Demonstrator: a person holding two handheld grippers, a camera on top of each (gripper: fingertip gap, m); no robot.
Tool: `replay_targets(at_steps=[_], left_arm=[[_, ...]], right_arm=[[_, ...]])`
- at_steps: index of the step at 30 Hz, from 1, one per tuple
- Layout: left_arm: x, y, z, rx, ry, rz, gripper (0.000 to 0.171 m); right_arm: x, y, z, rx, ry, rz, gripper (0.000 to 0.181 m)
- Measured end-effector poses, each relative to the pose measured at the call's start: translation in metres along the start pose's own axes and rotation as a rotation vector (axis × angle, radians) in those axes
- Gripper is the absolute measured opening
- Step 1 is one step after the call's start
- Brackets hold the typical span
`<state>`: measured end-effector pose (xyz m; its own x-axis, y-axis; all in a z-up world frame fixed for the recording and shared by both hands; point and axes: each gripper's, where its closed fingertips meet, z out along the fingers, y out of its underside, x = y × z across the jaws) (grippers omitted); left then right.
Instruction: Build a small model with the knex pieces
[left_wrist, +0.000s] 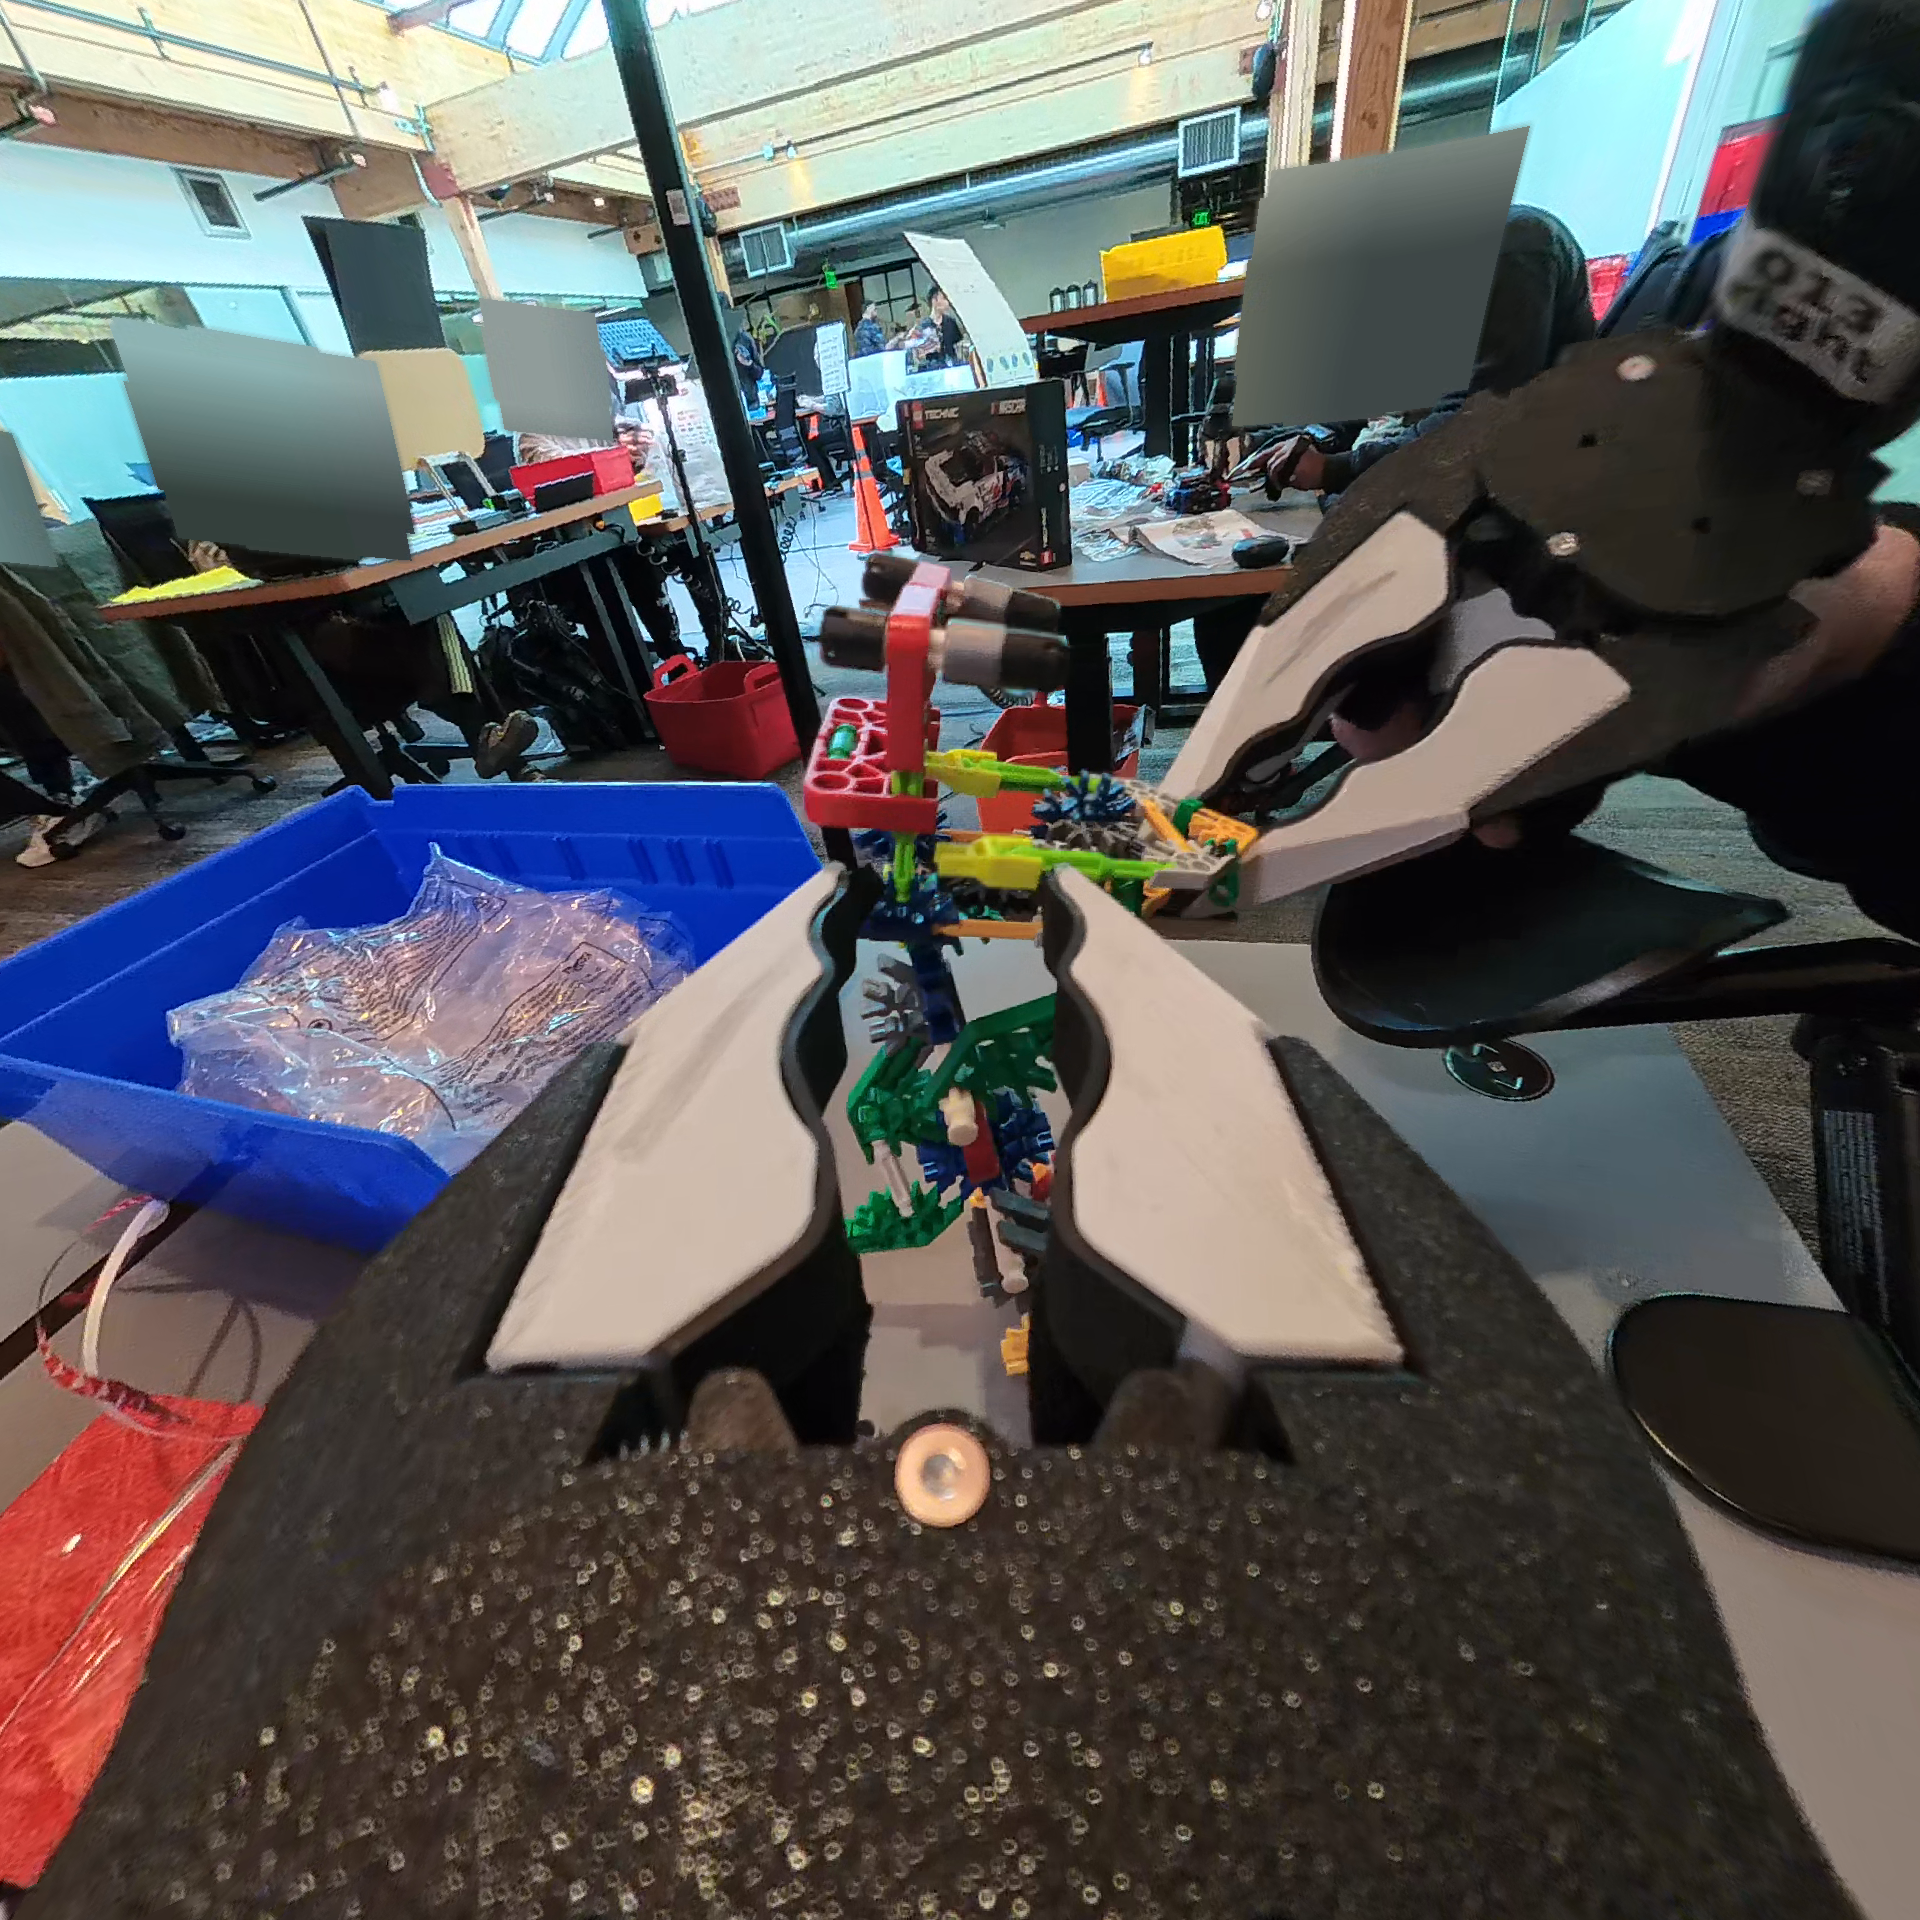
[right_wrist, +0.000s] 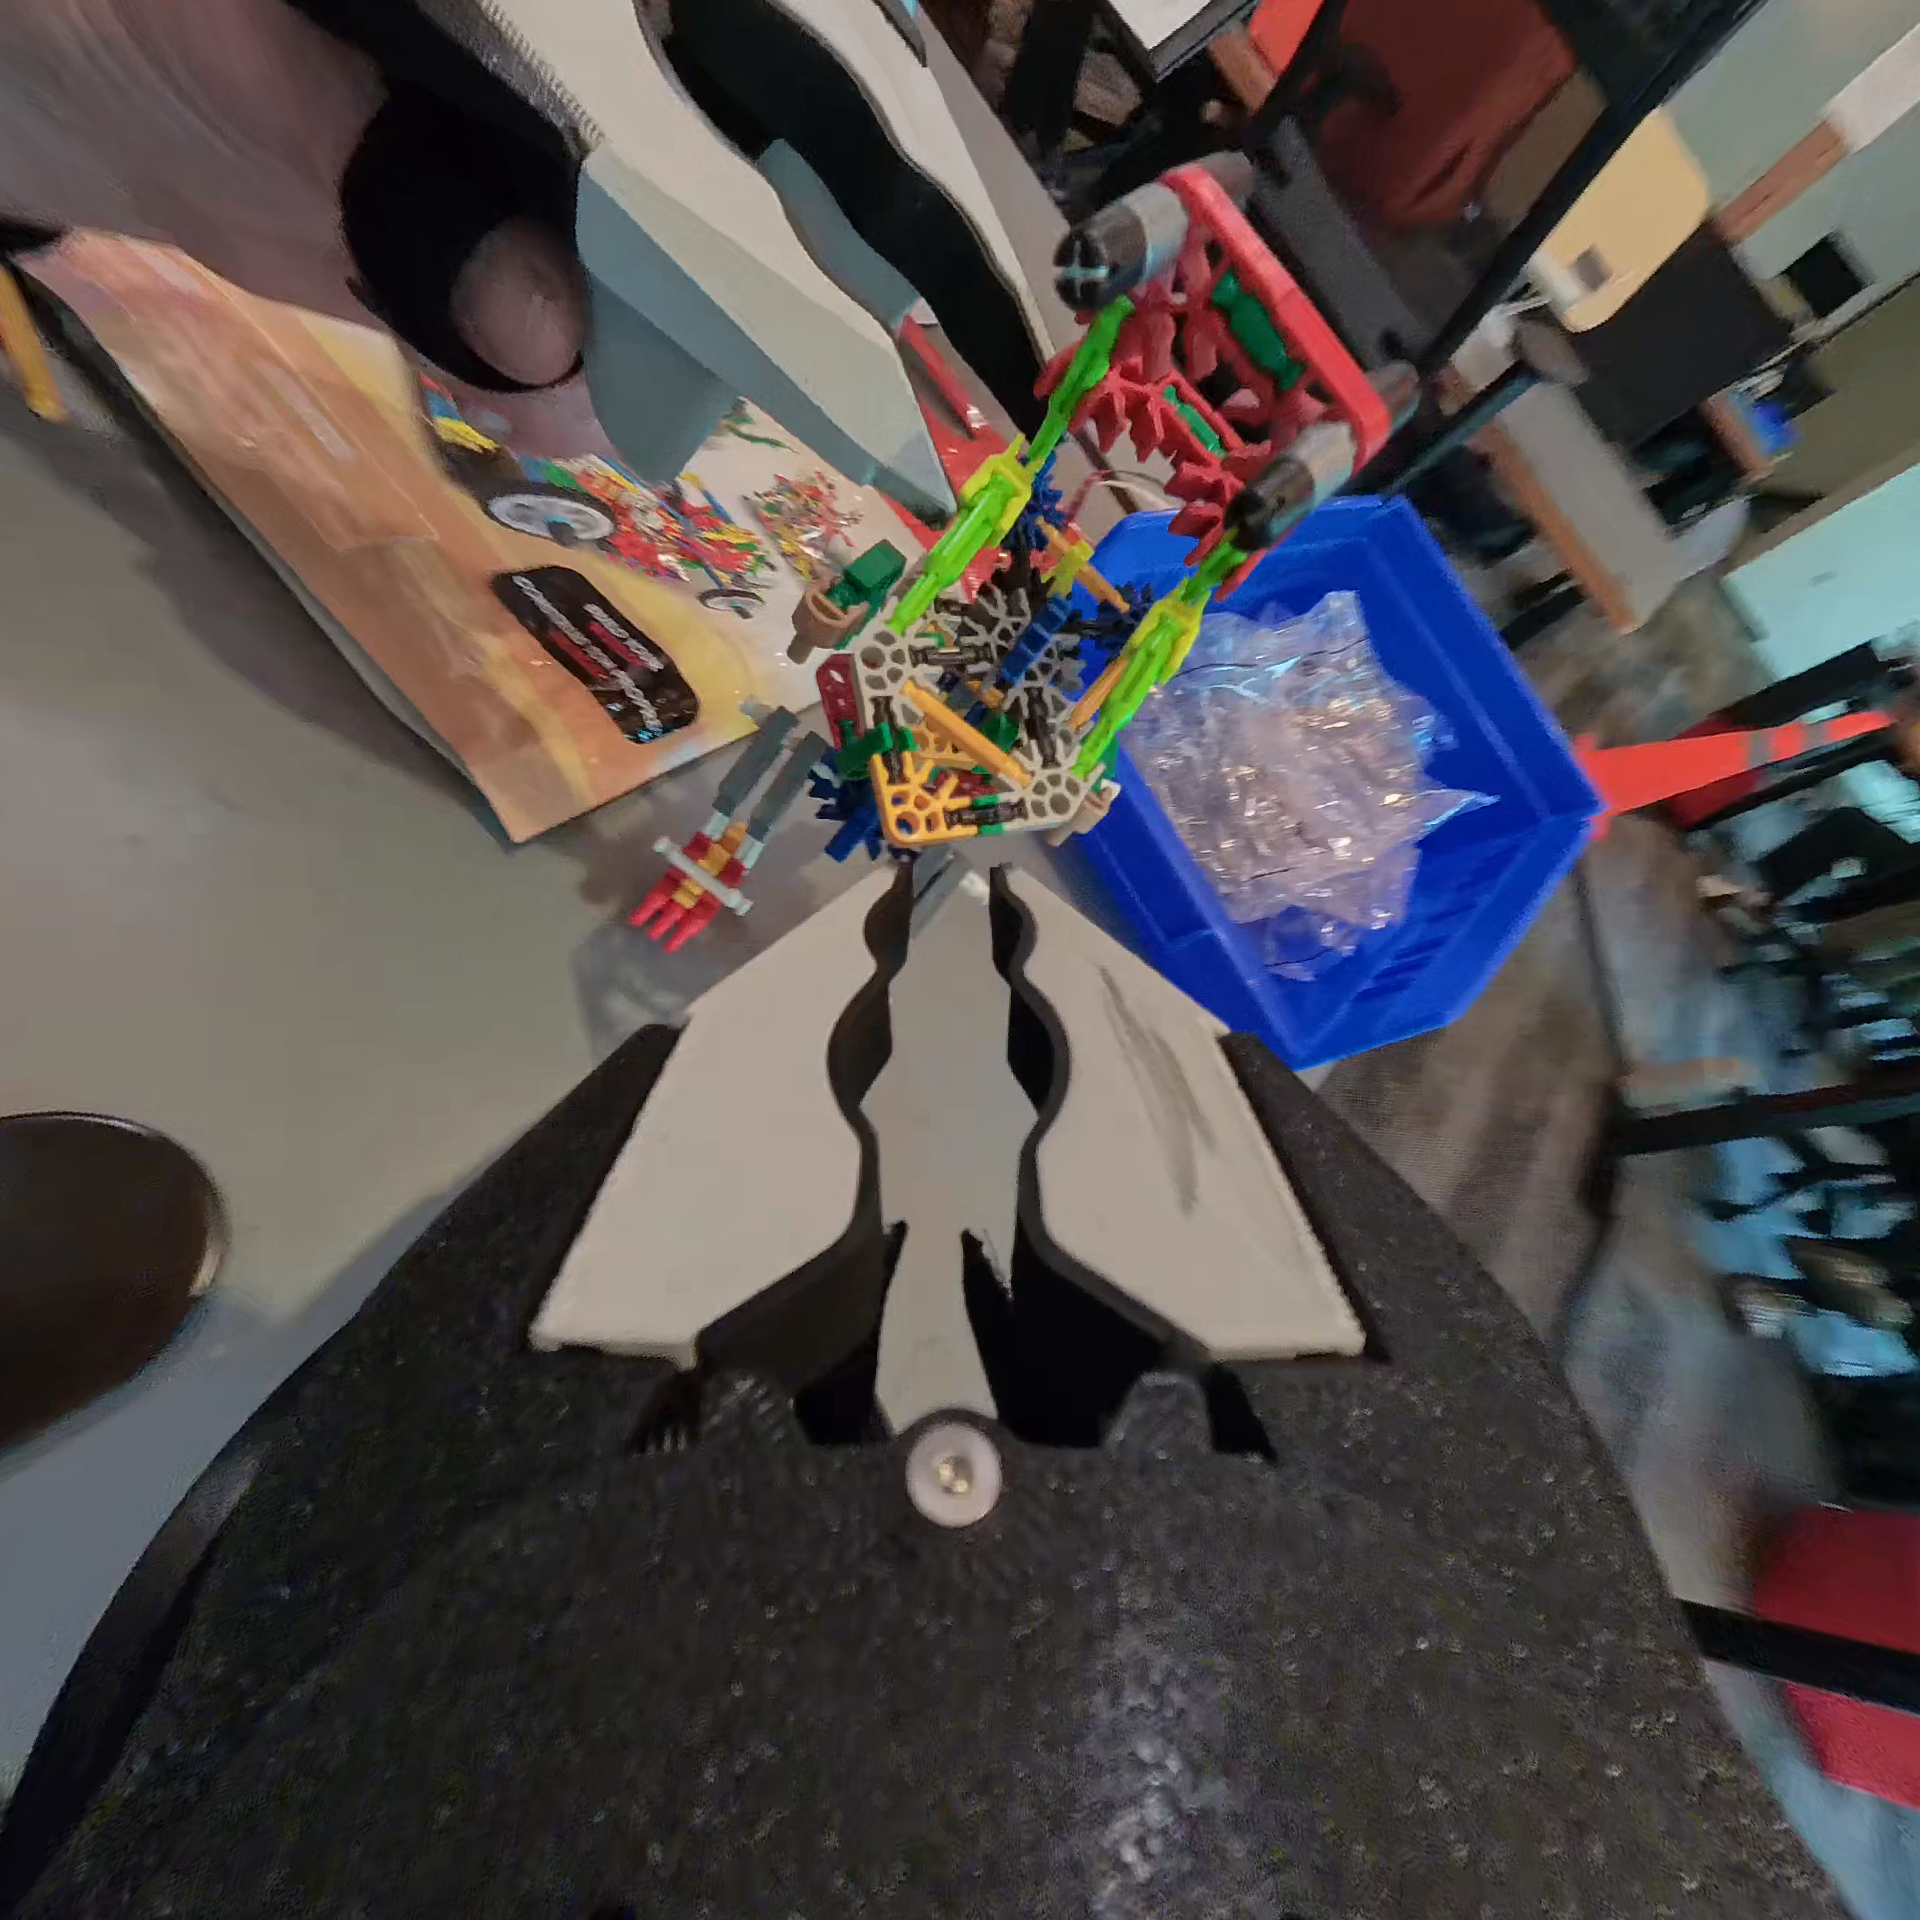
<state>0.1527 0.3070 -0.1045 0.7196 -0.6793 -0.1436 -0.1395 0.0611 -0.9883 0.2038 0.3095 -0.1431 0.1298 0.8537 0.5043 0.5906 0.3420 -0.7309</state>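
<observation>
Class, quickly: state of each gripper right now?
Left gripper: shut on the toy model.
Right gripper: shut on the same model's end.

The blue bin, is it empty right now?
No, the blue bin holds crumpled clear plastic bags, seen plainly in the left wrist view.

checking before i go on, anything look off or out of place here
A small rod-and-connector piece lies loose on the table, apart from the colourful model that both grippers reach. Nothing looks spilled or visibly broken.
</observation>
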Motion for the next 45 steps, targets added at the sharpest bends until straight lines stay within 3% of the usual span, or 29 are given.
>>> replay_targets(at_steps=[11, 16, 24, 36, 45], left_arm=[[0.000, 0.000, 0.001, 0.000, -0.003, 0.000, 0.034], [0.000, 0.000, 0.001, 0.002, -0.004, 0.004, 0.033], [0.001, 0.000, 0.001, 0.002, -0.003, 0.004, 0.033], [0.003, 0.000, 0.000, 0.002, 0.012, 0.015, 0.035], [-0.001, -0.003, -0.004, 0.004, 0.045, 0.011, 0.040]], right_arm=[[0.001, -0.017, -0.021, 0.173, -0.338, 0.398, 0.030], [0.002, -0.024, -0.024, 0.212, -0.462, 0.539, 0.024], [0.004, -0.014, -0.009, 0.111, -0.501, 0.628, 0.034], [0.003, -0.029, -0.013, 0.191, -0.583, 0.679, 0.009], [-0.001, -0.030, -0.018, 0.190, -0.566, 0.672, 0.009]])
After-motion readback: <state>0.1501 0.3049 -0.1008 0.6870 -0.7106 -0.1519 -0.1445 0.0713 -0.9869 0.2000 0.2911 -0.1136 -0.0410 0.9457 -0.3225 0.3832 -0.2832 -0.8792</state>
